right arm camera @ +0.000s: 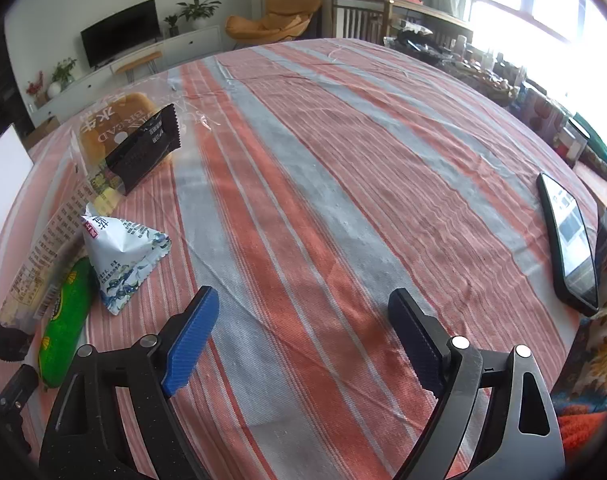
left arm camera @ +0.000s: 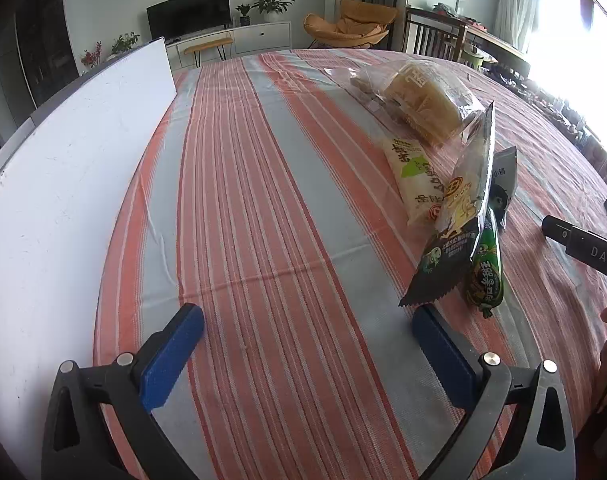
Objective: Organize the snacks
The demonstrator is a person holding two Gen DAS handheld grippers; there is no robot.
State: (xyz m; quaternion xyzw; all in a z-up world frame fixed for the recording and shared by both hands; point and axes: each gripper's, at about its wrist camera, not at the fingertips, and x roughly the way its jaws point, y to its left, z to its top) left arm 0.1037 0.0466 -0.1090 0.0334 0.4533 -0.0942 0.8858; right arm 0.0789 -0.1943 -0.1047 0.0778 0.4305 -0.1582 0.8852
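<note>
We hold both tools above a striped tablecloth (left arm camera: 263,200). The left gripper (left arm camera: 307,344) is spread wide, grasping nothing; the right gripper (right arm camera: 303,336) is likewise released and bare.

The snacks lie in one loose cluster, at 2 o'clock from the left gripper and 10 o'clock from the right. We count:
- one clear bread bag (left arm camera: 419,100), golden loaf inside;
- one white packet (left arm camera: 415,176);
- one black-ended pouch (left arm camera: 455,220), propped up;
- one green sausage stick (right arm camera: 65,320);
- one white triangular pack (right arm camera: 123,256);
- one black wrapper (right arm camera: 143,148).

One phone (right arm camera: 569,240) lies at 3 o'clock.
</note>
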